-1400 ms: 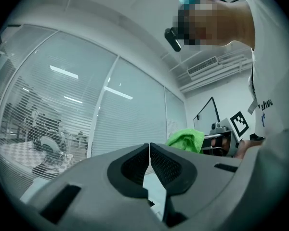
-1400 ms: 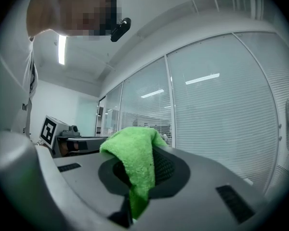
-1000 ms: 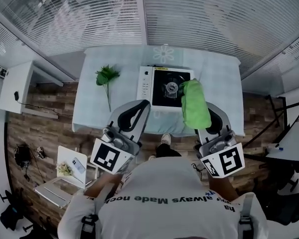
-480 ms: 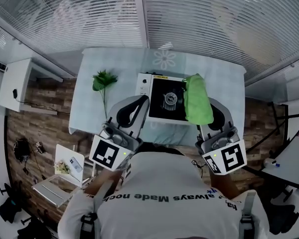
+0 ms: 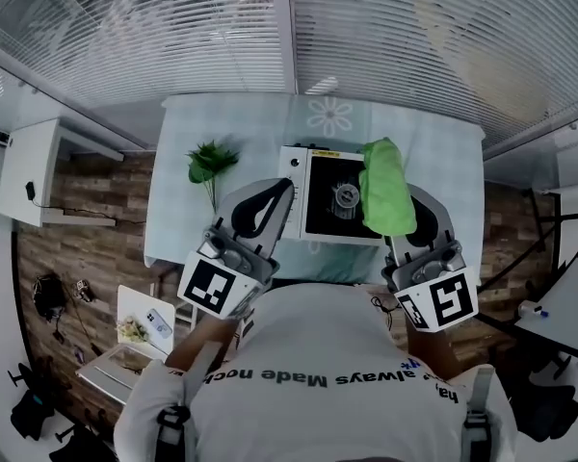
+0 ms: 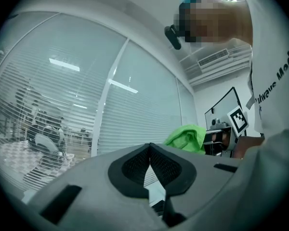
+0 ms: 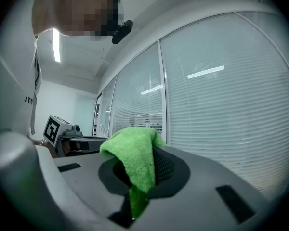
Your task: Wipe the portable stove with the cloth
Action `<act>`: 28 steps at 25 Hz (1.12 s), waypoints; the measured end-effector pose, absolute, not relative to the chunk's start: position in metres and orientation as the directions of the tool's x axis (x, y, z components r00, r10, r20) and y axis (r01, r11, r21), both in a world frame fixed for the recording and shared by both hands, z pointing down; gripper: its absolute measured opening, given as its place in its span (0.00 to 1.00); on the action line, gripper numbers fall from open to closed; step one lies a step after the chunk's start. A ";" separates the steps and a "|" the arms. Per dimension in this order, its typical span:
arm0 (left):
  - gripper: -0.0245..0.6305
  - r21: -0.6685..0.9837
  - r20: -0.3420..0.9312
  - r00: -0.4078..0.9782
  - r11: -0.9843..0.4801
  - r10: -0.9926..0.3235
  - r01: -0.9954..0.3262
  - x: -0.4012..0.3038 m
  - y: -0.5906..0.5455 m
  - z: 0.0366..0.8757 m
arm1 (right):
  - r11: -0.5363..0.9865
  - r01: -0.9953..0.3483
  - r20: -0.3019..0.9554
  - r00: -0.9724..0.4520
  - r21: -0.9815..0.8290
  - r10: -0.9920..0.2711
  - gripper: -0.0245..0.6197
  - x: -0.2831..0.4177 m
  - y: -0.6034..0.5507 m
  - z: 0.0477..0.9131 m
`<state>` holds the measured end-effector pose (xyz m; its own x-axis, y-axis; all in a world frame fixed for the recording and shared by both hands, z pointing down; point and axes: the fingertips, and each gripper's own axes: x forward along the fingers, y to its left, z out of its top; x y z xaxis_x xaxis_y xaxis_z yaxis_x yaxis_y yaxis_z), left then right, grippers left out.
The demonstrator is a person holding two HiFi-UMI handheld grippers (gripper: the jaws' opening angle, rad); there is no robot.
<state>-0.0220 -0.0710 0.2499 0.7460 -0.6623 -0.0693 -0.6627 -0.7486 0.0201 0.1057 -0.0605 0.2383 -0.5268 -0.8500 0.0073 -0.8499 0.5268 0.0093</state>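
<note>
The portable stove (image 5: pixel 329 207), white with a black top and a round burner, sits on the table (image 5: pixel 241 128) in the head view. A green cloth (image 5: pixel 385 189) hangs over the stove's right side in that view, and my right gripper (image 5: pixel 409 206) is shut on it. In the right gripper view the cloth (image 7: pixel 137 160) drapes from between the pads, with window blinds behind it. My left gripper (image 5: pixel 281 192) is held over the stove's left edge, shut and with nothing in it; its pads (image 6: pixel 135 165) meet at the tip. Both gripper views point up at the blinds, with no stove in sight.
A small green plant (image 5: pixel 210 162) lies on the table to the left of the stove. A white cabinet (image 5: pixel 34 171) stands at the far left. On the floor at lower left lie an open box and other small items (image 5: pixel 135 325). Glass walls with blinds (image 5: pixel 385 37) run behind the table.
The head view has shifted: table and stove now sit a little further right and lower. Both grippers keep their pose, the right one still shut on the cloth.
</note>
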 end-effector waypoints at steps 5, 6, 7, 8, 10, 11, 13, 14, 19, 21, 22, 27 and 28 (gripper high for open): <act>0.06 0.028 -0.037 0.752 -0.752 -0.659 -0.658 -0.036 -0.085 0.268 | 0.524 -0.852 0.033 -0.523 0.021 -0.852 0.07 0.091 -0.074 0.252; 0.06 0.038 -0.028 0.751 -0.751 -0.660 -0.659 -0.038 -0.088 0.273 | 0.526 -0.850 0.044 -0.525 0.033 -0.850 0.07 0.087 -0.079 0.257; 0.06 0.047 -0.021 0.749 -0.749 -0.662 -0.661 -0.041 -0.092 0.279 | 0.530 -0.847 0.056 -0.528 0.046 -0.847 0.07 0.083 -0.084 0.262; 0.06 0.054 -0.014 0.746 -0.746 -0.665 -0.664 -0.043 -0.096 0.285 | 0.535 -0.843 0.068 -0.532 0.059 -0.844 0.07 0.079 -0.089 0.268; 0.06 0.064 0.000 0.742 -0.741 -0.670 -0.669 -0.049 -0.101 0.298 | 0.548 -0.832 0.093 -0.540 0.089 -0.836 0.07 0.069 -0.099 0.281; 0.06 0.070 0.007 0.740 -0.738 -0.672 -0.671 -0.052 -0.103 0.304 | 0.556 -0.824 0.104 -0.547 0.110 -0.831 0.07 0.063 -0.103 0.288; 0.06 0.080 0.019 0.736 -0.733 -0.676 -0.675 -0.058 -0.106 0.317 | 0.579 -0.795 0.121 -0.567 0.181 -0.815 0.07 0.051 -0.112 0.301; 0.06 0.084 0.027 0.735 -0.731 -0.678 -0.678 -0.061 -0.107 0.324 | 0.591 -0.777 0.137 -0.575 0.218 -0.807 0.07 0.044 -0.116 0.309; 0.06 0.116 0.071 0.732 -0.723 -0.678 -0.681 -0.070 -0.112 0.355 | 0.623 -0.744 0.246 -0.574 0.240 -0.781 0.07 0.019 -0.133 0.362; 0.06 0.124 0.090 0.731 -0.721 -0.677 -0.682 -0.073 -0.114 0.368 | 0.644 -0.717 0.295 -0.575 0.268 -0.763 0.07 0.010 -0.139 0.385; 0.06 0.124 0.100 0.730 -0.719 -0.676 -0.684 -0.074 -0.115 0.374 | 0.655 -0.699 0.324 -0.572 0.288 -0.753 0.07 0.005 -0.142 0.397; 0.06 0.123 0.145 0.716 -0.706 -0.682 -0.698 -0.084 -0.120 0.404 | 0.691 -0.601 0.445 -0.531 0.402 -0.721 0.07 -0.016 -0.164 0.456; 0.06 0.122 0.155 0.715 -0.705 -0.682 -0.699 -0.085 -0.121 0.410 | 0.697 -0.583 0.466 -0.521 0.417 -0.715 0.07 -0.019 -0.168 0.467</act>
